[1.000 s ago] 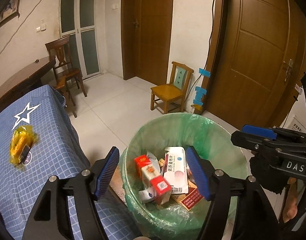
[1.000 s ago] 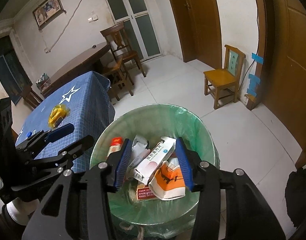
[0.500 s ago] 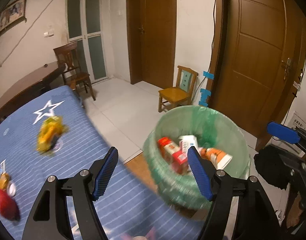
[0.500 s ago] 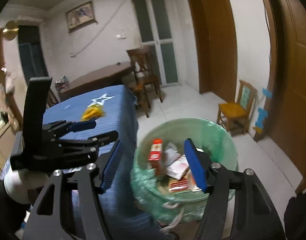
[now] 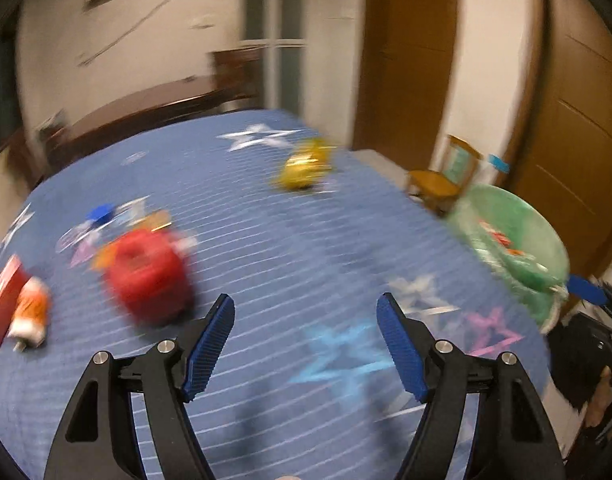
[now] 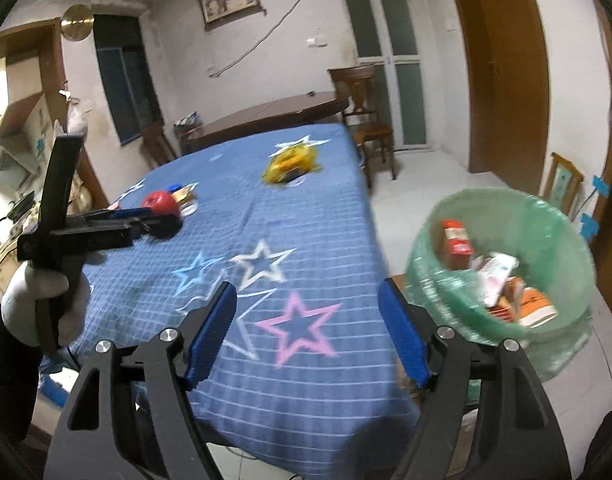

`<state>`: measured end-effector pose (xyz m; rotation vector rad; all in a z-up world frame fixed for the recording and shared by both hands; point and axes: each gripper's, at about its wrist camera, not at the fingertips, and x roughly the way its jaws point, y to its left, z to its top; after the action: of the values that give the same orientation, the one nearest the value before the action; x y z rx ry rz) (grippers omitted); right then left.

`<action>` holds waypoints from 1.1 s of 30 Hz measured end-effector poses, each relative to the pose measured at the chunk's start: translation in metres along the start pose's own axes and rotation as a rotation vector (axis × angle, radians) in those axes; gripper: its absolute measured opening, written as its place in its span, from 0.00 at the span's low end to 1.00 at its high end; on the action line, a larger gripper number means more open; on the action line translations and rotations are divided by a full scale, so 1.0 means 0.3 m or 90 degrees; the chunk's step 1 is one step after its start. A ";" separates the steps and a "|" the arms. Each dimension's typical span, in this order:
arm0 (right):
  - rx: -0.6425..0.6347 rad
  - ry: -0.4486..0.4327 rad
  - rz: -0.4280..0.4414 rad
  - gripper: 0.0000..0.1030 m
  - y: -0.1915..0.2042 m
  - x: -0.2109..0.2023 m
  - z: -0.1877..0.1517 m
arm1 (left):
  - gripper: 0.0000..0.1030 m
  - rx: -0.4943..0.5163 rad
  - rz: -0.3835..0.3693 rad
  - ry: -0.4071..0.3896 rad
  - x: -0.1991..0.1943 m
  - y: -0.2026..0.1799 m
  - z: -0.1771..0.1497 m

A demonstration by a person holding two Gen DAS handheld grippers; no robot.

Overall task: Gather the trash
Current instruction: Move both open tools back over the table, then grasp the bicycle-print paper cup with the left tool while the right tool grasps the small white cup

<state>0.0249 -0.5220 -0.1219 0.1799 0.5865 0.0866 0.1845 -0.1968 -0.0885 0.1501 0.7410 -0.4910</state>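
Note:
My left gripper point(image 5: 306, 344) is open and empty above the blue starred tablecloth point(image 5: 265, 248). A red round item point(image 5: 147, 276) lies just ahead on its left, with small wrappers point(image 5: 117, 216) behind it and a red box and an orange-white tube point(image 5: 27, 316) at far left. A yellow wrapper point(image 5: 303, 166) lies farther back. The green-lined trash bin point(image 5: 514, 248) holds boxes at the right. My right gripper point(image 6: 308, 336) is open and empty over the table's near edge; the bin point(image 6: 502, 264) is to its right. The left gripper point(image 6: 105, 228) also shows there, near the red item point(image 6: 159, 202).
A wooden table point(image 6: 273, 114) and dark chair point(image 6: 366, 112) stand behind the blue table. A small yellow chair point(image 5: 442, 180) and wooden doors point(image 5: 578, 132) are beyond the bin. The left wrist view is motion-blurred.
Both grippers have swung left, away from above the bin and over the blue table. The red item and wrappers have come into view. Both stay open.

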 end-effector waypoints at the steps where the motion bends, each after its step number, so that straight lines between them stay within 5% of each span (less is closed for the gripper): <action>1: -0.003 0.007 0.007 0.69 0.022 0.014 -0.006 | 0.72 -0.019 0.012 0.000 -0.019 0.061 -0.008; 7: -0.026 0.037 0.033 0.69 0.119 0.077 -0.014 | 0.72 -0.142 0.135 -0.020 -0.138 0.508 -0.038; 13: -0.029 0.060 0.074 0.70 0.186 0.150 0.021 | 0.73 -0.208 0.188 0.012 -0.132 0.810 -0.026; 27: 0.000 0.173 0.273 0.69 0.348 0.502 0.364 | 0.73 -0.200 0.192 0.091 0.079 0.918 -0.046; 33: -0.056 0.212 0.259 0.35 0.447 0.701 0.436 | 0.61 -0.185 0.199 0.086 0.089 0.911 -0.059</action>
<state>0.2683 -0.3815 -0.1029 0.1993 0.8698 0.5435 0.3215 0.0381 -0.1305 0.0248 0.8942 -0.0736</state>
